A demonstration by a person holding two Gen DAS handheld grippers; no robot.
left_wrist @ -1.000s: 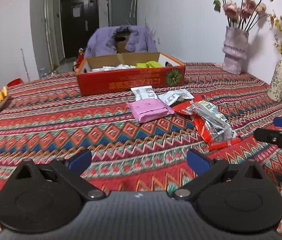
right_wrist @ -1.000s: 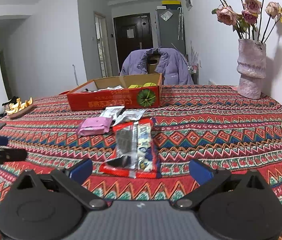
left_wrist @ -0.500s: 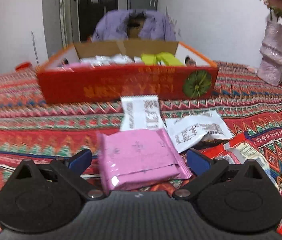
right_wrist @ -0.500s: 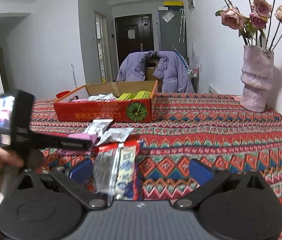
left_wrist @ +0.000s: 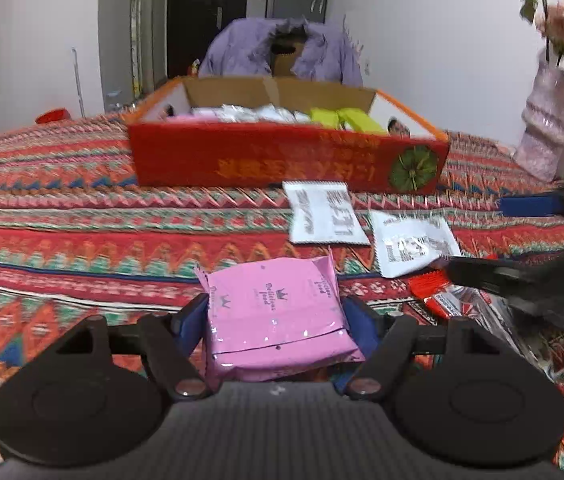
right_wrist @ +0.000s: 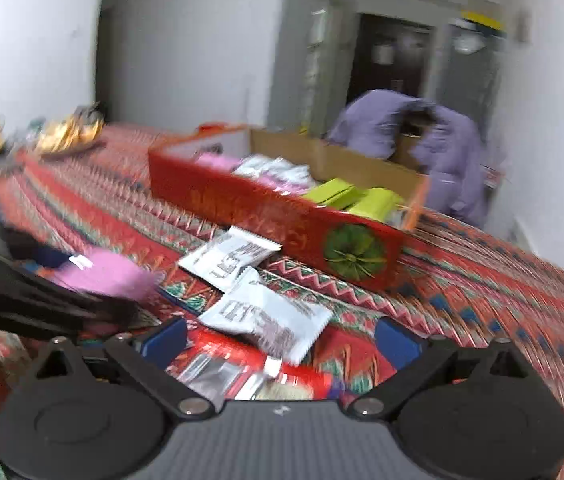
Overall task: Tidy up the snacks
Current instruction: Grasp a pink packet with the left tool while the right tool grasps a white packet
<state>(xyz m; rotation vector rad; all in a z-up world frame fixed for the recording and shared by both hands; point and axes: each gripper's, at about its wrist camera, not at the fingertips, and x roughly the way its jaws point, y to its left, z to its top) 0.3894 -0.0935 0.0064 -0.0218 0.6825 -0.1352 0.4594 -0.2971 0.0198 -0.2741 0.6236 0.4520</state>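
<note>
Here, in the left wrist view, the left gripper [left_wrist: 275, 316] is clenched on the pink snack packet [left_wrist: 277, 314] at lower centre, so the pick-up step is in hand; next it must carry the packet into the red box [left_wrist: 282, 156] at upper centre. In the blurred right wrist view, the right gripper [right_wrist: 279, 338] is spread wide, tilted, apparently closing over the red-edged packet [right_wrist: 241, 368] on the counter [right_wrist: 502, 292].
</note>
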